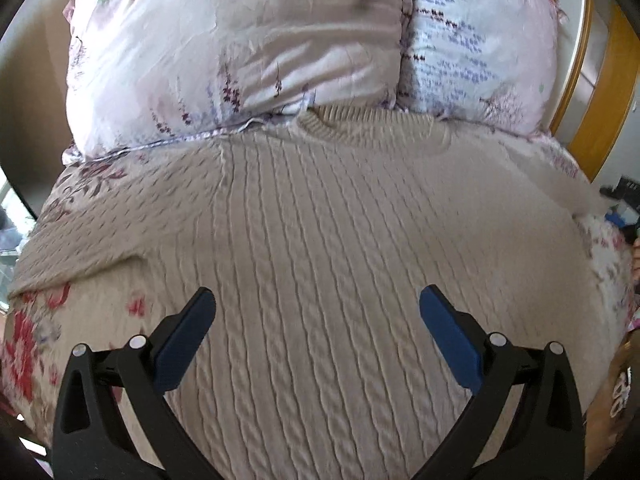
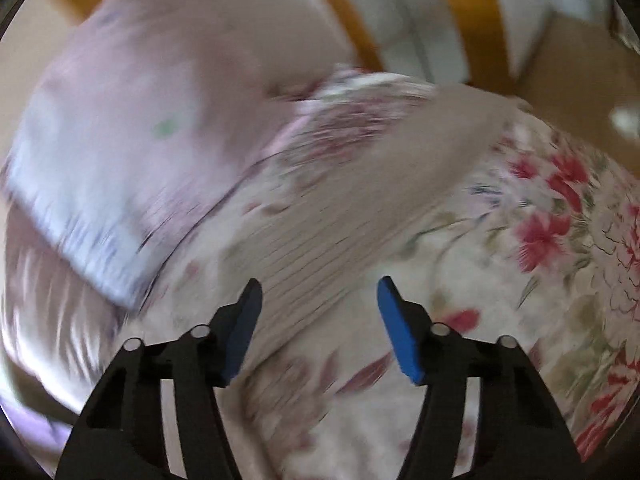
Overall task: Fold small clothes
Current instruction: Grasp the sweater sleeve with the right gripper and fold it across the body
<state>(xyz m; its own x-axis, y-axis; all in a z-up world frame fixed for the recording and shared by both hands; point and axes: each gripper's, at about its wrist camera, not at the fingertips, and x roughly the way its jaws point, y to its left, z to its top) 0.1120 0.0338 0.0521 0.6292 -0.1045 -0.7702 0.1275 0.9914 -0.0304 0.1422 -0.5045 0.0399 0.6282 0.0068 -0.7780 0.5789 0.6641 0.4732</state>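
Left wrist view is filled mostly by a beige cable-knit sweater (image 1: 320, 220), which is spread flat on a bed with a flowered bedspread (image 1: 28, 344). The collar of the sweater is seen at the upper centre of the frame, touching the lower edge of the pillows, and one sleeve is stretched toward the left edge. Two pillows are placed side by side at the top of the frame: a pink pillow (image 1: 224, 52) at the upper left and a pale blue-white pillow (image 1: 476, 44) at the upper right. A wooden headboard (image 1: 600, 92) is visible at the right edge. The left gripper (image 1: 318, 300) is seen at the bottom of the frame, over the lower part of the sweater; its blue-padded fingers are spread wide and nothing is held between them.

Right wrist view is strongly blurred. A sleeve (image 2: 360, 200) of the sweater is seen as a beige band running from the upper right toward the lower centre over the bedspread. The right gripper (image 2: 320, 290) is seen at the bottom, above the lower end of this band; its fingers are spread apart and nothing is pinched.
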